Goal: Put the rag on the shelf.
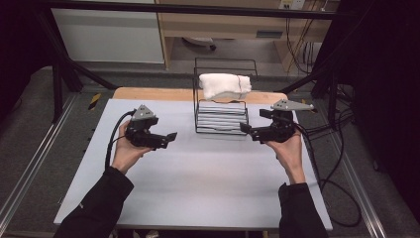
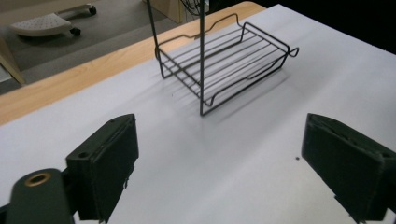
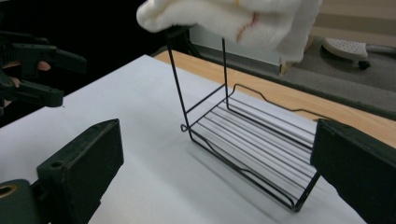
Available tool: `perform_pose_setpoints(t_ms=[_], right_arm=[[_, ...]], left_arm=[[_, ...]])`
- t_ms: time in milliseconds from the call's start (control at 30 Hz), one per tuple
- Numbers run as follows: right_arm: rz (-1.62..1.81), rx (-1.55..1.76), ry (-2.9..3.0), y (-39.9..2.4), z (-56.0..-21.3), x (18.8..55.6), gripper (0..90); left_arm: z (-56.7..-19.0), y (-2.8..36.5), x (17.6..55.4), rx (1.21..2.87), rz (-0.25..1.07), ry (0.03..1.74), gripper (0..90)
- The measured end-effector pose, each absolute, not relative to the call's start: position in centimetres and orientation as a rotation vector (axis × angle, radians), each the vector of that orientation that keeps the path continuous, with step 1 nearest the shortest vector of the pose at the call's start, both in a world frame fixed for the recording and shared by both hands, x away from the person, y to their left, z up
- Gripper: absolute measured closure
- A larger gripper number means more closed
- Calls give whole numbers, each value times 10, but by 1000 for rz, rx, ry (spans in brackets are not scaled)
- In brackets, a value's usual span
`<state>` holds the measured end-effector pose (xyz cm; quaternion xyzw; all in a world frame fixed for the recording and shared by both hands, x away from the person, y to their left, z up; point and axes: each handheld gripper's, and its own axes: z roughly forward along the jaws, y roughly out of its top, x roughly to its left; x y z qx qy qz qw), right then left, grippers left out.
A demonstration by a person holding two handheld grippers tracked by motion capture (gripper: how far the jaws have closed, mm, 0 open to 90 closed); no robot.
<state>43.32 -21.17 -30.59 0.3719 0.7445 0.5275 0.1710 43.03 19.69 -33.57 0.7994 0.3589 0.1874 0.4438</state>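
A black wire rack (image 1: 220, 119) stands at the back middle of the pale table (image 1: 198, 173). Across its top tier lies a folded white towel (image 1: 224, 84), with a thin red stitch line on it. The rack's lower shelf (image 2: 224, 60) is bare. My left gripper (image 1: 168, 139) hovers left of the rack, open with nothing between its jaws (image 2: 224, 149). My right gripper (image 1: 246, 130) is open and empty too, just off the rack's right front corner (image 3: 215, 163). The towel (image 3: 233, 18) hangs above the rack (image 3: 252, 140) in the right gripper view, and the left gripper (image 3: 70, 77) shows far left.
A wooden strip (image 1: 148, 93) runs along the table's far edge. Black cables (image 1: 327, 163) trail off the right side onto the floor. A chair base (image 2: 46, 23) sits on the floor behind. Black frame posts (image 1: 57, 74) stand at both back corners.
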Motion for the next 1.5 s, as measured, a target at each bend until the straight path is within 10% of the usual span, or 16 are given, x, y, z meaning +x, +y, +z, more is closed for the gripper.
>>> perform_pose_setpoints(t_ms=[1500], right_arm=[[1427,1173,2264,-263,-440,372,3]], left_arm=[[-440,299,366,2001,460,1008,81]])
